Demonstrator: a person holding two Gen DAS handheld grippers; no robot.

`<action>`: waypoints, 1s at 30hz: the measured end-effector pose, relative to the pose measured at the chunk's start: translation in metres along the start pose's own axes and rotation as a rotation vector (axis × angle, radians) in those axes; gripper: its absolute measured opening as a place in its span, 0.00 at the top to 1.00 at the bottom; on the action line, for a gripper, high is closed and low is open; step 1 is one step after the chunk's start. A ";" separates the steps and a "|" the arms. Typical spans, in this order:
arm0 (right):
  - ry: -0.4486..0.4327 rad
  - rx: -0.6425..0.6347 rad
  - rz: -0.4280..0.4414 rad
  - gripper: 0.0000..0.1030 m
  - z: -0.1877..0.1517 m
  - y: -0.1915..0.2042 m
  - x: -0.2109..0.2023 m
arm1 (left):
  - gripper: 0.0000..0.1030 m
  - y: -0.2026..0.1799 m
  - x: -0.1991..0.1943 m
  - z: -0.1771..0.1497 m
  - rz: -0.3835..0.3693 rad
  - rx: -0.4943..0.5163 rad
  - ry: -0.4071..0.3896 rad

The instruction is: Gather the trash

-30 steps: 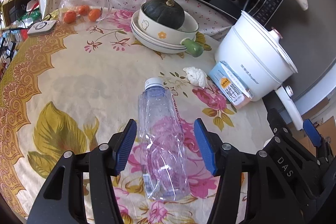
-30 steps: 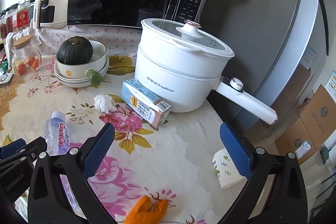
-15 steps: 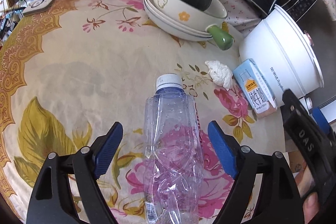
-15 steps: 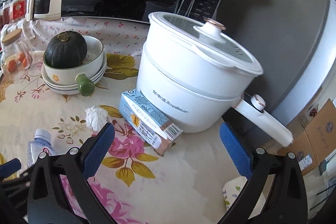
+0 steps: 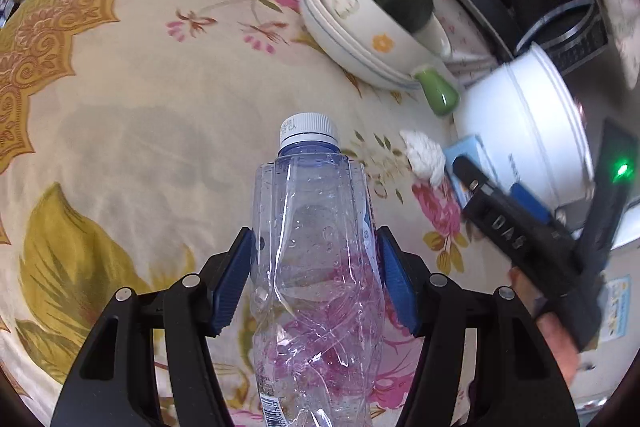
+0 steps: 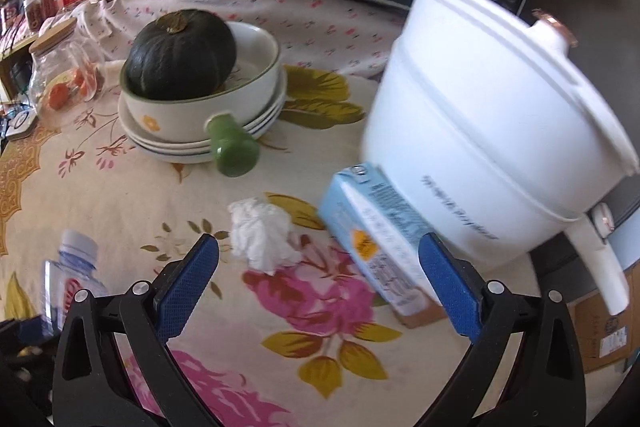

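Right tool [image 6: 318,275] jaws wide apart above floral worktop [image 6: 120,195]. Crumpled tissue [image 6: 262,233] between pads, blue carton [image 6: 380,239] just right of it, touching white pot [image 6: 492,147]. Bottle [image 6: 72,275] at left edge.

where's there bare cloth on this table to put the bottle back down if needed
Widest bare patch: left of the bottle, out to the gold border. Crowded on the right: tissue, carton, white pot and stacked bowls sit close together.
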State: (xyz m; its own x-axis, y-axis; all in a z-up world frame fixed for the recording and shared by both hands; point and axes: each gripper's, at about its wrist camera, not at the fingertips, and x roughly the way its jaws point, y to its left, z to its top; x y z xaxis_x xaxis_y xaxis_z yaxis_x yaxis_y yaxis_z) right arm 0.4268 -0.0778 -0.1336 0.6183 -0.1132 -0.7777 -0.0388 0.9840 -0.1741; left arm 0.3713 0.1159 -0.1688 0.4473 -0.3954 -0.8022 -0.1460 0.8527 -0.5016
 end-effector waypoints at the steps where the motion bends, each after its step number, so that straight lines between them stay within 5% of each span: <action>1: 0.005 -0.003 0.009 0.07 0.001 0.003 0.003 | 0.41 0.005 -0.006 0.002 -0.002 -0.013 -0.014; 10: 0.068 -0.009 0.051 0.09 0.010 0.036 0.040 | 0.40 0.017 -0.043 0.009 0.017 -0.025 -0.129; 13: 0.094 -0.007 0.071 0.26 0.008 0.040 0.050 | 0.40 0.016 -0.047 0.009 0.038 0.001 -0.154; 17: 0.111 0.031 0.119 0.35 0.007 0.038 0.057 | 0.40 0.015 -0.051 0.007 0.057 0.022 -0.175; 21: 0.118 0.086 0.152 0.69 0.009 0.031 0.056 | 0.40 0.015 -0.049 0.007 0.056 0.023 -0.169; 30: 0.100 0.079 0.142 0.75 -0.006 0.033 0.040 | 0.40 0.010 -0.056 0.001 0.053 0.040 -0.177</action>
State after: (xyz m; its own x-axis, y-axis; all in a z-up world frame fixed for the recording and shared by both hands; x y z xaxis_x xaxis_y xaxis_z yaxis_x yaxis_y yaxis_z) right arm 0.4452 -0.0511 -0.1744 0.5301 0.0181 -0.8477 -0.0562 0.9983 -0.0138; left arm 0.3456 0.1470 -0.1286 0.5889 -0.2859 -0.7560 -0.1403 0.8850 -0.4440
